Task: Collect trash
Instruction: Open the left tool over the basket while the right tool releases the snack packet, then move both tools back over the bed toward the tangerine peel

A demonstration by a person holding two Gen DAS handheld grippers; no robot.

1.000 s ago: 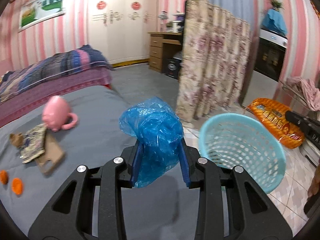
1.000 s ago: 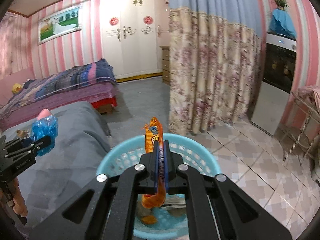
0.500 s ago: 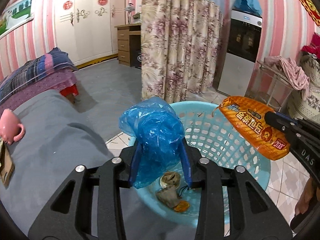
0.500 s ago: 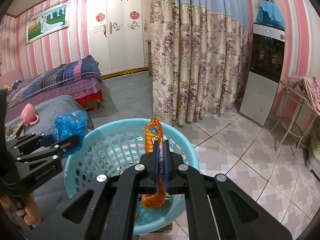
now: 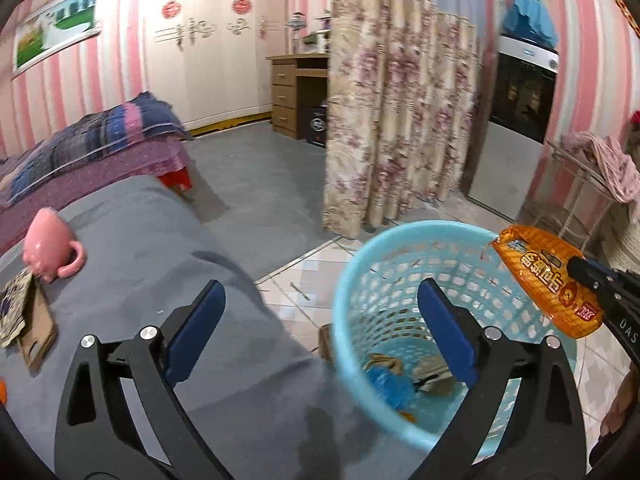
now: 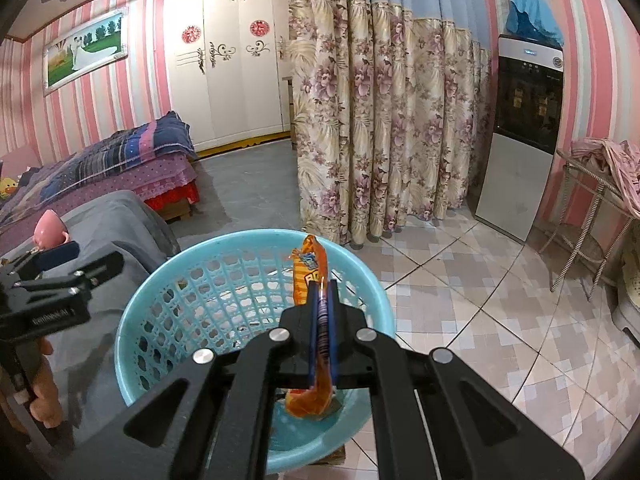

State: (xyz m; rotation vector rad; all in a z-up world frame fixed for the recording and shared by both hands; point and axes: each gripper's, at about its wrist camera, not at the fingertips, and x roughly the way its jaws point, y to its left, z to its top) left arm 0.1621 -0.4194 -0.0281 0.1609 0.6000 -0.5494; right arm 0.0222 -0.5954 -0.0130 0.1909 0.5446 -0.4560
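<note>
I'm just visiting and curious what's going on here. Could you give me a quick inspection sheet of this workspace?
Surface: grey cover beside a tiled floor.
Job's things: blue basket holding a blue bag and scraps; orange snack wrapper above it.
Clutter: pink mug, wooden board on the cover.
Grippers: left hand-held gripper has just been opening, nothing between its jaws; right hand-held gripper shut on the wrapper.
Cables: nothing seen.
Surroundings: bed, floral curtain, water dispenser.
</note>
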